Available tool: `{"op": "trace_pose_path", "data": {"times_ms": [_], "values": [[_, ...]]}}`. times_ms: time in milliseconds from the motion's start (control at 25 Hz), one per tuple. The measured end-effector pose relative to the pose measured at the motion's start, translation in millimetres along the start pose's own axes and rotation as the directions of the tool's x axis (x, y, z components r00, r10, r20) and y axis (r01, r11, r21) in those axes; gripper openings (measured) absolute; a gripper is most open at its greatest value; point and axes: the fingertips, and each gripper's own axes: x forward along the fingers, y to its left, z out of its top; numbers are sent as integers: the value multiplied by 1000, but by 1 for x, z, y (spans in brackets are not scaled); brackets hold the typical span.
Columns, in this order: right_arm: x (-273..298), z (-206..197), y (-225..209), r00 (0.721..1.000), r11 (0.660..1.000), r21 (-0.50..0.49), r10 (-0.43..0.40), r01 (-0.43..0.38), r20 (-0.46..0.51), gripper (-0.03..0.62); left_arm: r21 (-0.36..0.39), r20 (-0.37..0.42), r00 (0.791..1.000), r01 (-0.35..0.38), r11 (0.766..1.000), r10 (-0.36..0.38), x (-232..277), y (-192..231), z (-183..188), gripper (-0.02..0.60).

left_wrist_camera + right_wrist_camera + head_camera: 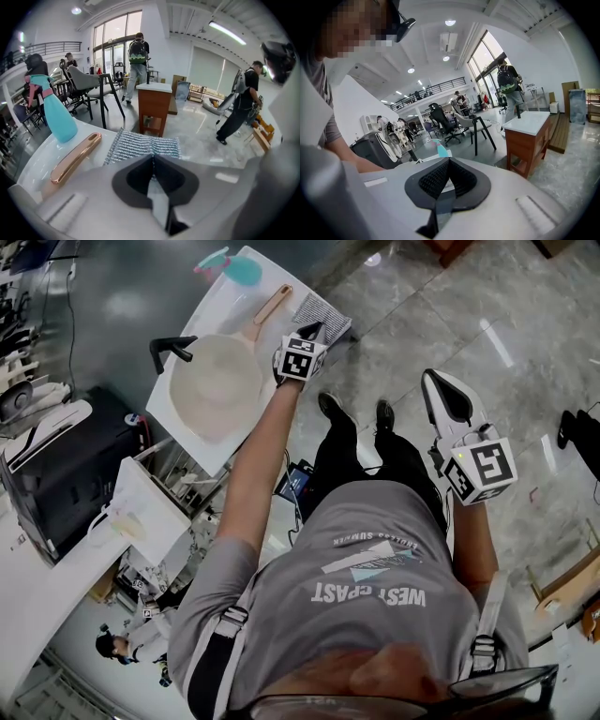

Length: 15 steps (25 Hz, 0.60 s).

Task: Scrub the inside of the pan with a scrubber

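Observation:
A cream pan (214,385) with a rose-gold handle (75,157) lies on the white table (161,418). The silver woven scrubber (326,311) rests at the table's near corner, beside the handle. My left gripper (311,332) reaches down onto it. In the left gripper view the jaws (153,157) meet on the scrubber's (140,144) near edge, and the cloth puckers into a ridge there. My right gripper (439,382) hangs over the floor, away from the table, its jaws (449,161) shut with nothing between them.
A teal spray bottle (230,266) stands at the table's far end, beyond the pan handle. A black clamp (173,348) juts over the table's left edge. A wooden cabinet (153,105), chairs and people stand on the floor beyond. A black machine (56,474) sits left.

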Motion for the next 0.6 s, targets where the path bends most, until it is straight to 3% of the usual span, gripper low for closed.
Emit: {"op": "trace_pose_path", "data": {"times_ms": [320, 600], "values": [[1, 3, 5, 1000, 1000, -14, 8, -8, 0, 0, -14, 40, 999, 8, 1000, -7, -18, -6, 5, 5], [14, 13, 29, 998, 997, -47, 66, -66, -6, 0, -34, 114, 993, -15, 999, 18, -56, 2, 19, 5]]}}
